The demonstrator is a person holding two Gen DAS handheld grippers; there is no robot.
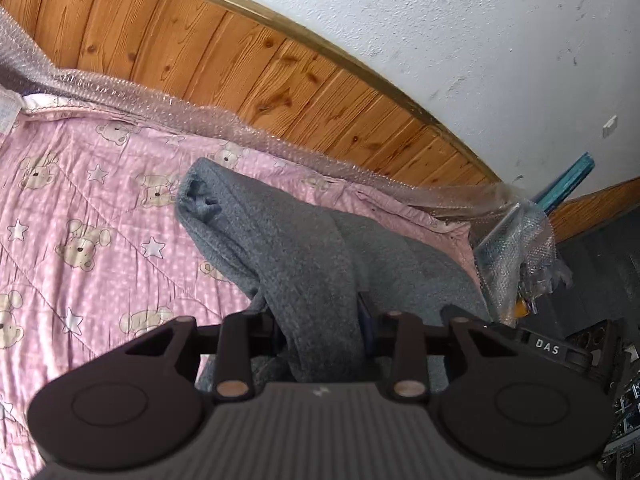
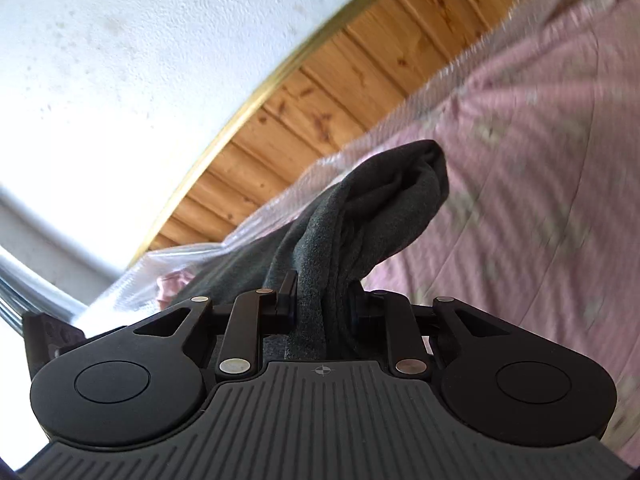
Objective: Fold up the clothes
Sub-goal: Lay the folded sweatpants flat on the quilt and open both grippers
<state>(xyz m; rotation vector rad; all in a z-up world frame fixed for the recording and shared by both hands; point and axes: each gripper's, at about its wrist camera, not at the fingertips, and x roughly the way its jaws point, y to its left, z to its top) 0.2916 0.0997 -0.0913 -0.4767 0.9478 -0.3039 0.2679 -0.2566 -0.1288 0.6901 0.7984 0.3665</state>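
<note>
Left tongs (image 1: 320, 320) pinch a bunched fold of the grey garment (image 1: 280, 240), which rises between the two fingers and drapes ahead of them onto the pink bear-print quilt (image 1: 100, 200) of the bed. Right tongs (image 2: 324, 300) likewise pinch a gathered fold of the same garment (image 2: 384, 208), its free end standing up just ahead of the fingers. Beyond both tongs run bubble wrap (image 1: 160, 104), a wooden headboard (image 1: 240, 48) and a white wall (image 1: 480, 20).
</note>
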